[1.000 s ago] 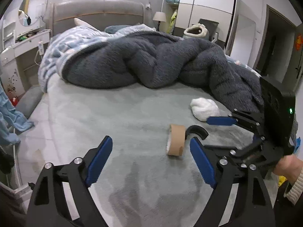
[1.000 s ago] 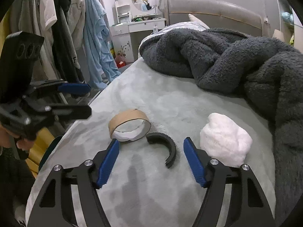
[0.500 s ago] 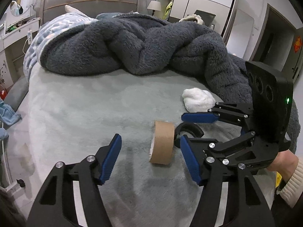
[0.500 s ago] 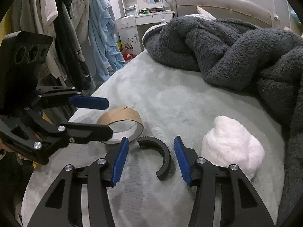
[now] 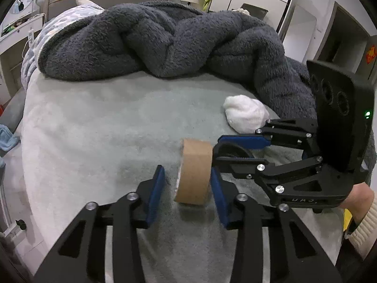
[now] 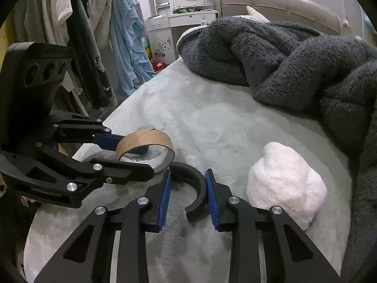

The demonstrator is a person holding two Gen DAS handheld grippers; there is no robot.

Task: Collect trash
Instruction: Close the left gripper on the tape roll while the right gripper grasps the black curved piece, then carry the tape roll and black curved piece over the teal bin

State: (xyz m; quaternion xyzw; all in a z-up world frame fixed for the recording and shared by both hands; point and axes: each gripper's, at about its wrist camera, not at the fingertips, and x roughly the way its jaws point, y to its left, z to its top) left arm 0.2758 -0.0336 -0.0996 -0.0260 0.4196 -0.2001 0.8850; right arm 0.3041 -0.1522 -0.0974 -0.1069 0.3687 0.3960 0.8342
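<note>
A brown cardboard tape core [image 5: 194, 172] stands on edge on the grey-green bed [image 5: 94, 129]. My left gripper [image 5: 187, 184] straddles it; the right pad touches it, the left pad [image 5: 156, 188] stands a little off. A black C-shaped plastic ring [image 6: 190, 184] lies beside the core [image 6: 143, 139]. My right gripper [image 6: 187, 195] brackets the ring, its blue pads against or very near the ring's sides. A white crumpled wad [image 6: 285, 184] lies right of it, and shows in the left wrist view [image 5: 245, 115].
A dark grey fleece blanket [image 5: 165, 40] is heaped across the far side of the bed. Clothes [image 6: 99, 35] hang at the left beside a white dresser [image 6: 179, 23]. The bed edge drops off at the left.
Both grippers have moved forward and narrowed: the left around the cardboard core, the right around the black ring.
</note>
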